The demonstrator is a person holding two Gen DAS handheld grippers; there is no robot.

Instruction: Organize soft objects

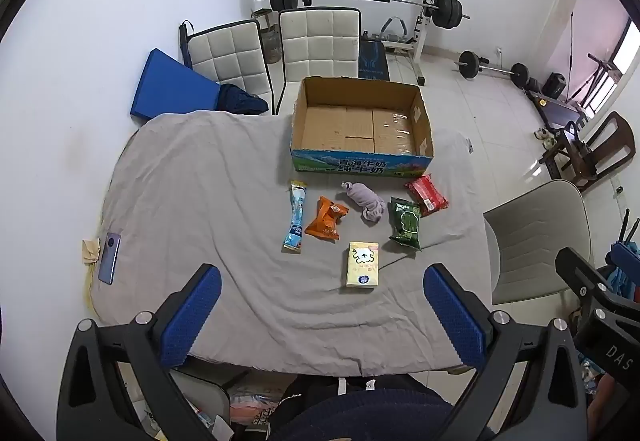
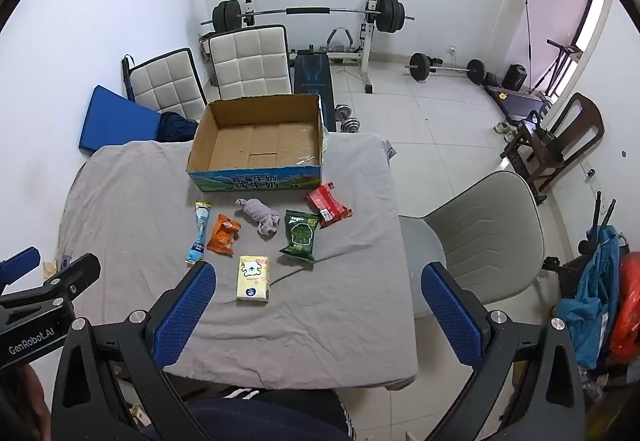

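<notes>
An open brown cardboard box with a printed blue front is seen on the grey-clothed table; only its bare floor shows inside. In front of the box are laid a rolled lilac cloth, a red packet, a green packet, an orange packet, a long pale-blue sachet and, farthest from it, a yellow tissue pack. Nothing stands between these and the box. Both the left gripper and the right gripper are held wide apart and nothing is gripped, well short of the box, with the tissue pack just ahead of them.

The small print on the green packet and on the yellow tissue pack cannot be read. The left gripper is cut off at 9 o'clock in the right wrist view. The far end of the grey table cloth is hidden behind the cardboard box at 12 o'clock.
</notes>
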